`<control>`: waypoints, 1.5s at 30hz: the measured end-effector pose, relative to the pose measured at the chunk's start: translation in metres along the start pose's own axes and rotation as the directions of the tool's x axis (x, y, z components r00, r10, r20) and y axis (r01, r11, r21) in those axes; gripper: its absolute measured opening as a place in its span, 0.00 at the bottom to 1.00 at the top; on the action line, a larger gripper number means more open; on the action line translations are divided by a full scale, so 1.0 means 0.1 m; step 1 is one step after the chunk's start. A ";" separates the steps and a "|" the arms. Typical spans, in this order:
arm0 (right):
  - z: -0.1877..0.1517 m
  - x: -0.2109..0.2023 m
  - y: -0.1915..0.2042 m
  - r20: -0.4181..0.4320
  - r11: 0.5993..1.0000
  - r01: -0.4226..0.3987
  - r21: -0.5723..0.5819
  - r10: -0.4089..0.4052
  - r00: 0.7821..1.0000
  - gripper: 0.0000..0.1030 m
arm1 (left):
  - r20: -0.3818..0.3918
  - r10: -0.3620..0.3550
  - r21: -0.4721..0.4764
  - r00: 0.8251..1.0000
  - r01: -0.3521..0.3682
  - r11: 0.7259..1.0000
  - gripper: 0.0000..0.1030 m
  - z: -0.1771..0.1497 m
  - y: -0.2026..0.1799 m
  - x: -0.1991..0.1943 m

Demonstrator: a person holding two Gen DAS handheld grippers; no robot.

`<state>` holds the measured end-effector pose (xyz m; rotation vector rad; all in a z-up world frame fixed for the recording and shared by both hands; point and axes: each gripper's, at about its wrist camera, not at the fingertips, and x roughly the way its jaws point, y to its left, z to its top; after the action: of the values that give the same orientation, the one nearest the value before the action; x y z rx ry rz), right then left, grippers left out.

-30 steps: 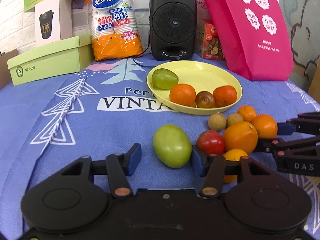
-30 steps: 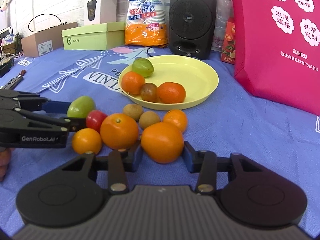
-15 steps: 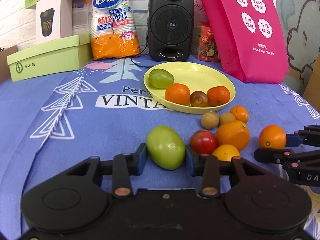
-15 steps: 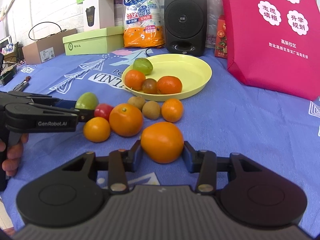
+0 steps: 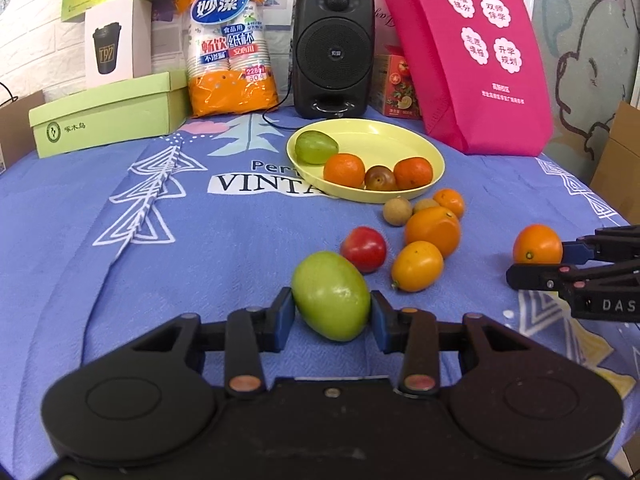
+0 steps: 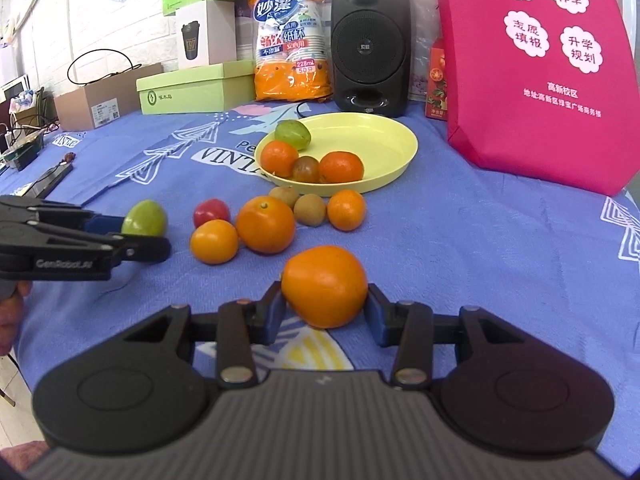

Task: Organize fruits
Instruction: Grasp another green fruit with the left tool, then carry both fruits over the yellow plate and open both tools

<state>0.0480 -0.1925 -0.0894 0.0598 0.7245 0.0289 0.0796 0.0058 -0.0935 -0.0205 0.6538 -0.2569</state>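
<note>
My left gripper (image 5: 331,316) is shut on a green mango-like fruit (image 5: 331,295), lifted a little off the blue cloth. An orange (image 6: 325,286) sits clamped between the pads of my right gripper (image 6: 325,312). In the left wrist view the right gripper (image 5: 560,264) shows at the right edge with that orange (image 5: 537,244). The left gripper (image 6: 132,236) and its green fruit (image 6: 144,218) appear at the left of the right wrist view. A yellow plate (image 5: 400,140) holds a green fruit, two tangerines and a dark plum. Loose fruit lies in front of it: a red tomato (image 5: 364,249), several oranges (image 5: 433,231) and two brown longans (image 5: 397,211).
Along the back stand a green box (image 5: 108,114), a bag of paper cups (image 5: 232,44), a black speaker (image 5: 334,46) with its cable, and a pink bag (image 5: 464,52). A cardboard box (image 6: 100,100) and tools lie at the far left. A hand (image 6: 10,312) holds the left gripper.
The left jaws closed on the green fruit and pulled it back from the pile. The right gripper drew its orange away from the cluster, toward the near edge.
</note>
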 end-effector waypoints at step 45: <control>1.30 1.29 -0.58 0.009 0.999 0.000 -0.046 0.001 1.000 0.40 | -0.089 -0.019 0.075 0.996 0.026 0.997 0.38 1.82 -0.24 2.11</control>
<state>0.2310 -0.2502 -0.0818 0.0163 0.7142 0.0456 0.3452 -0.0799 -0.0727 0.0568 0.7319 -0.3058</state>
